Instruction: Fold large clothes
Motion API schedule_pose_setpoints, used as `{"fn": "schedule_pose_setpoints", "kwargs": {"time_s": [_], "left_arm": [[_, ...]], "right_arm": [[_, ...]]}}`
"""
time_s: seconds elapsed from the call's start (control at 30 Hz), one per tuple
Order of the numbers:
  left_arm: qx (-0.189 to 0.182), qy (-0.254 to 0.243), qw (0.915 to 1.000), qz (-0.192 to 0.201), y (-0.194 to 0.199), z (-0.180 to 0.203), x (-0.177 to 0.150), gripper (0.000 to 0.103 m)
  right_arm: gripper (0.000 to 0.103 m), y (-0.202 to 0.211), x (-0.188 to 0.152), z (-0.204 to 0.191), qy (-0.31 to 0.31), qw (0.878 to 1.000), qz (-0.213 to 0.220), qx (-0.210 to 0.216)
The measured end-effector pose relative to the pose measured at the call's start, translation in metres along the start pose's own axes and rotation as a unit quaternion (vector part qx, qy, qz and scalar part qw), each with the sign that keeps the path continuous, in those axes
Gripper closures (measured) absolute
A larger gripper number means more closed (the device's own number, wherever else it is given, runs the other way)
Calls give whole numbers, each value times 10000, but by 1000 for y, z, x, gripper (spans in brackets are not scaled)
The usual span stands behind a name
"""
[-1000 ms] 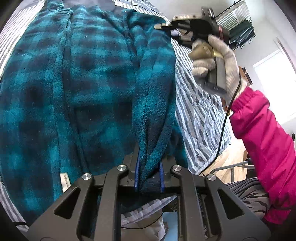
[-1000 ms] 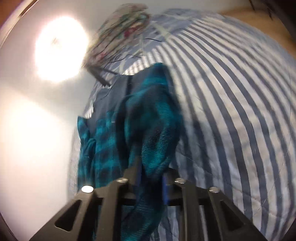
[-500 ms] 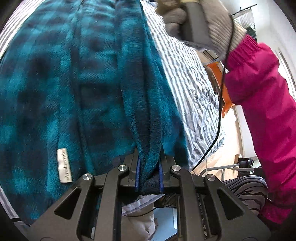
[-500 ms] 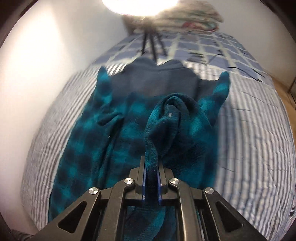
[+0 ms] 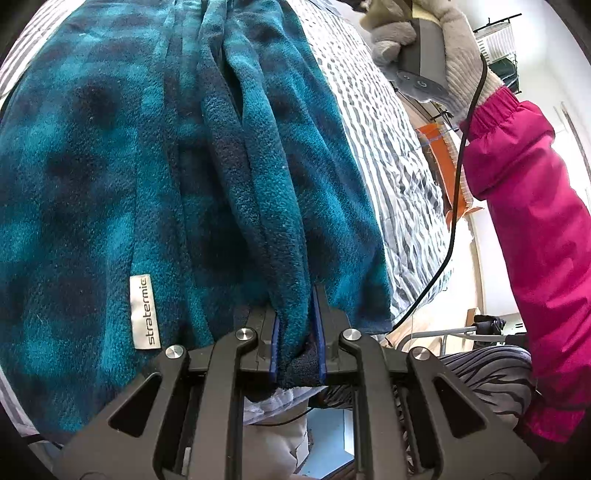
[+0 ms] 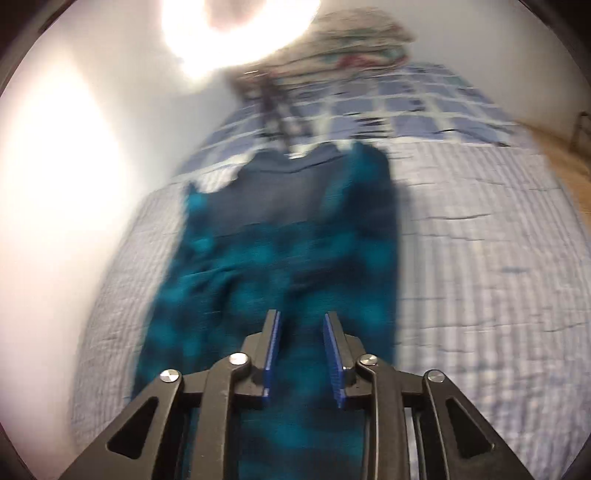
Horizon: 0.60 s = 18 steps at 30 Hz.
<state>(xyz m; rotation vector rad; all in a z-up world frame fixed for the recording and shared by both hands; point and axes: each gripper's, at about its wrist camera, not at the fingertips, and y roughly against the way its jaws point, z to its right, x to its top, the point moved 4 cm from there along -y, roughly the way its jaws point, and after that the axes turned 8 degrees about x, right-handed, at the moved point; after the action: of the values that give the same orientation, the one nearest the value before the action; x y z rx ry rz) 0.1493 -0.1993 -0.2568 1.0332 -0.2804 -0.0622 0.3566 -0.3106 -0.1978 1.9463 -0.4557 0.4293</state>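
A teal and navy plaid fleece garment (image 5: 110, 177) lies lengthwise on a striped bedspread (image 5: 391, 155). My left gripper (image 5: 297, 325) is shut on a bunched fold at the garment's near edge, beside a white label (image 5: 144, 312). In the blurred right wrist view the same fleece garment (image 6: 280, 258) lies flat below my right gripper (image 6: 303, 332). Its jaws are opening, and nothing is pinched between the blue pads (image 6: 272, 350). A gloved hand (image 5: 454, 55) in a pink sleeve holds the right tool at the upper right of the left wrist view.
A blue checked cover (image 6: 399, 107) and a pile of patterned bedding (image 6: 343, 40) lie at the bed's far end under a bright lamp (image 6: 236, 33). A white wall (image 6: 55, 184) runs along the left. A black cable (image 5: 454, 206) hangs by the pink sleeve (image 5: 532, 221); a wire rack (image 5: 498, 40) stands behind.
My right gripper let go of the fleece fold, which dropped flat onto the garment, and it rose away. My left gripper kept its grip and barely moved.
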Motion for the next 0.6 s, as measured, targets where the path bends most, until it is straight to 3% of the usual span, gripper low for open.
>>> {"fn": "schedule_pose_setpoints", "kwargs": {"time_s": [0.13,0.27,0.53,0.6], "left_arm": [[-10,-1,10000,-3,2,-2,0,90],[13,-57,10000,23,2,6,1,90],[24,-125,9999,-7,-2,11,2,90],[31,-133,9999,-17,-5,14,1,90]], "right_arm": [[78,-3,12,27,-495,9986,162,-67],[81,-21,25,40,-609,9975,217,-285],[83,-106,55,15,-296,9987,-13,-404],[82,-135,50,0,209,9961,-329,-791]]}}
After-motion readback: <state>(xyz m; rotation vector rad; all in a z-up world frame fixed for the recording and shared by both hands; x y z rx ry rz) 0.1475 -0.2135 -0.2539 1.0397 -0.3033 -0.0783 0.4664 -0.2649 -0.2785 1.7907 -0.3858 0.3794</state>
